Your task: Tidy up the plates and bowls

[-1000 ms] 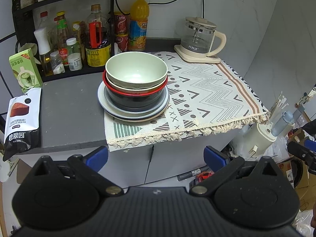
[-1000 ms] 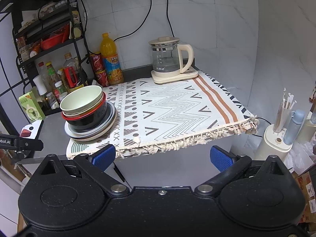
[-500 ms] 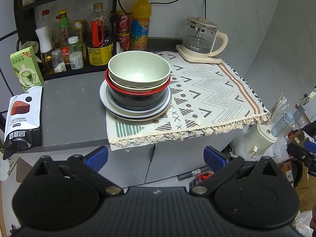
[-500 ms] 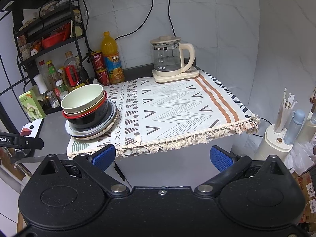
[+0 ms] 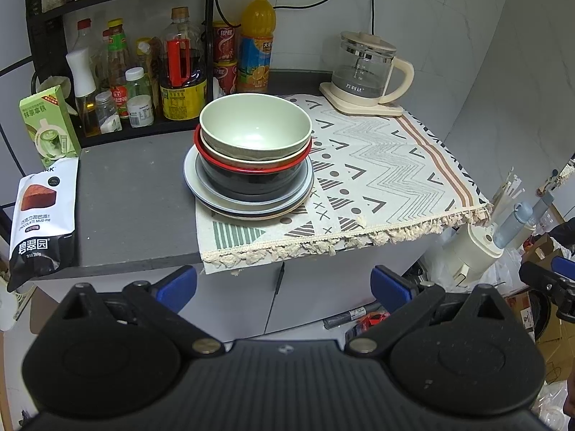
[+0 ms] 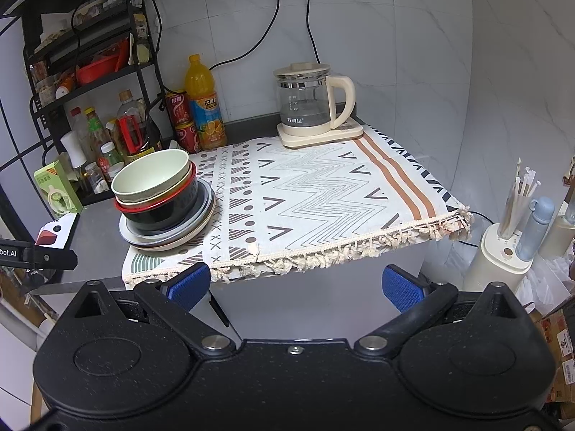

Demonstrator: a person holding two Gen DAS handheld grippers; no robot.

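I held both grippers, left (image 5: 284, 283) and right (image 6: 294, 283), spread empty before the stacked bowls (image 5: 255, 133); lifting the top bowl looked next.

Both wrist cameras look down from off the surface's (image 5: 136, 194) front edge, the left nearer the stacked bowls (image 5: 253, 151), the right farther right; both share the patterned cloth (image 6: 323, 194) and kettle (image 6: 309, 104).

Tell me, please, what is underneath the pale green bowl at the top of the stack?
The green bowl nests in a beige bowl, then a red-rimmed black bowl, then plates. Their centres and exact count are covered.
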